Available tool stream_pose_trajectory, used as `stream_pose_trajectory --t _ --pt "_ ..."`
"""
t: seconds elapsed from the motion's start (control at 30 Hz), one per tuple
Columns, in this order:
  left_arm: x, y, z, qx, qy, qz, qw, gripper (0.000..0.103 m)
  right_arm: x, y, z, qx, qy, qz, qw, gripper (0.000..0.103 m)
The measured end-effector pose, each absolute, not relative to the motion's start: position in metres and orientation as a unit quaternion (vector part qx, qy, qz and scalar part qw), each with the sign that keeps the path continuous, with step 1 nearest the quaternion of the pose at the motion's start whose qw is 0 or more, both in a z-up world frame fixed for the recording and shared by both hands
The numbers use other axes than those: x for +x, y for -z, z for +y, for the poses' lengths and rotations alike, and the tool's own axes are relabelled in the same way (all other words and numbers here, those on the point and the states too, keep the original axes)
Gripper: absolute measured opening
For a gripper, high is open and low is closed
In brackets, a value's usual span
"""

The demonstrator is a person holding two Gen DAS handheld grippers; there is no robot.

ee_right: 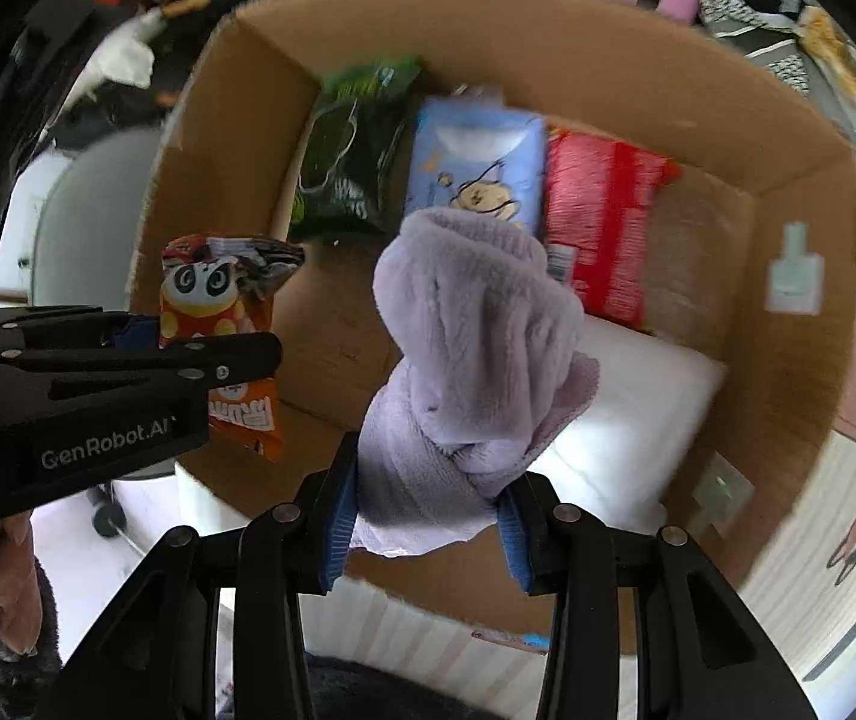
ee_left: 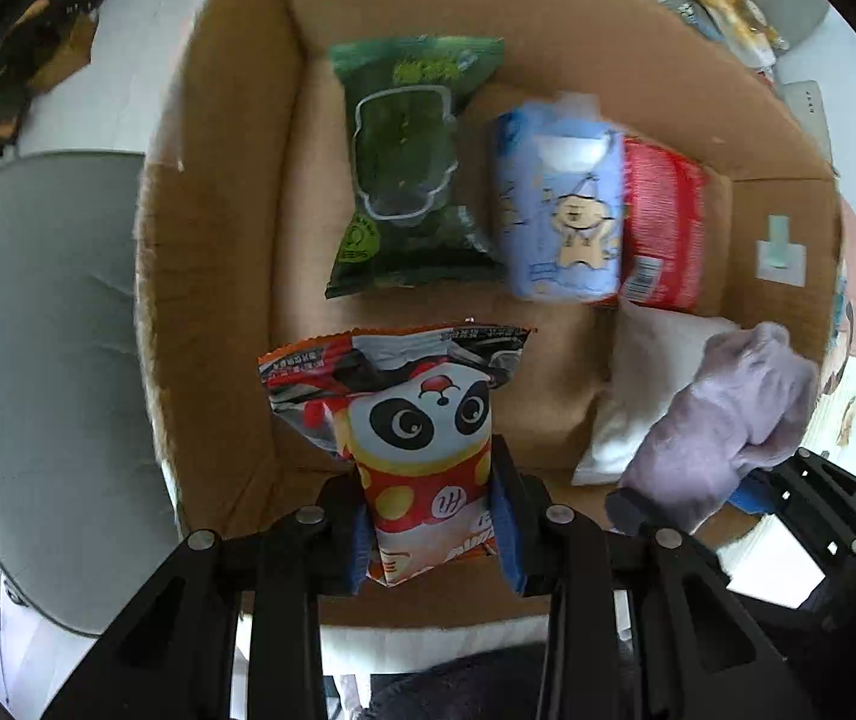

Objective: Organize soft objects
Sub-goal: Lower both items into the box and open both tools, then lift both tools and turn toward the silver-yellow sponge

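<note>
Left claw (ee_left: pixel 436 516) grips panda snack bag (ee_left: pixel 422 420) | right claw (ee_right: pixel 428 516) grips lilac fleece cloth (ee_right: pixel 469 348) | both over cardboard box (ee_right: pixel 206 180)

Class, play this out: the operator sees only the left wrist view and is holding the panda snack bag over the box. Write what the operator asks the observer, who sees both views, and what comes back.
Operator: A lilac cloth sits at my right edge. Is it loose in the box?
Observer: No. The right gripper is shut on the lilac towel, its blue fingers pinching the lower end.
Operator: What lies under that towel?
Observer: A white pillow on the floor of the cardboard box; the towel hangs above it.
Operator: How does my panda bag look from there?
Observer: The panda snack bag hangs in the left gripper near the box's left wall, its orange bottom edge below the fingers.
</note>
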State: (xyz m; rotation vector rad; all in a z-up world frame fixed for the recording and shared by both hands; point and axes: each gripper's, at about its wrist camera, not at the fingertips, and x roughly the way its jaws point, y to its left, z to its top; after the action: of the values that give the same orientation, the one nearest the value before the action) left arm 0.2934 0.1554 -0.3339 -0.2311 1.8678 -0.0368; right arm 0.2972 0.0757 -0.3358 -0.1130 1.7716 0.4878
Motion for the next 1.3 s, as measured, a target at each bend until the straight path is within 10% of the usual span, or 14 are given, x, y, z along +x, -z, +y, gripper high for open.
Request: stream_pose_trajectory --t 0.23,0.37,0.5,0.7,0.9,1.3 --pt "0.295 0.356 0.153 -0.099 0.023 0.818 0.567 0.031 0.303 0.354 0.093 -0.086 -0.207 0.778 0.587 0.046" --pt "0.292 0.356 0.157 -0.122 0.017 0.820 0.558 0.037 0.303 0.350 0.091 -0.071 -0.213 0.781 0.583 0.081" --pt "0.288 0.340 0.156 -0.104 0.010 0.804 0.585 0.058 0.306 0.340 0.080 -0.078 -0.195 0.776 0.594 0.083" --pt "0.271 0.305 0.157 -0.086 -0.005 0.775 0.625 0.060 0.286 0.316 0.053 -0.071 -0.165 0.764 0.620 0.103" --pt "0.248 0.269 0.150 -0.066 -0.022 0.731 0.679 0.095 0.263 0.284 0.023 -0.059 -0.120 0.735 0.665 0.103" --pt "0.197 0.210 0.131 -0.064 -0.052 0.659 0.748 0.099 0.217 0.225 -0.017 -0.019 -0.078 0.672 0.736 0.103"
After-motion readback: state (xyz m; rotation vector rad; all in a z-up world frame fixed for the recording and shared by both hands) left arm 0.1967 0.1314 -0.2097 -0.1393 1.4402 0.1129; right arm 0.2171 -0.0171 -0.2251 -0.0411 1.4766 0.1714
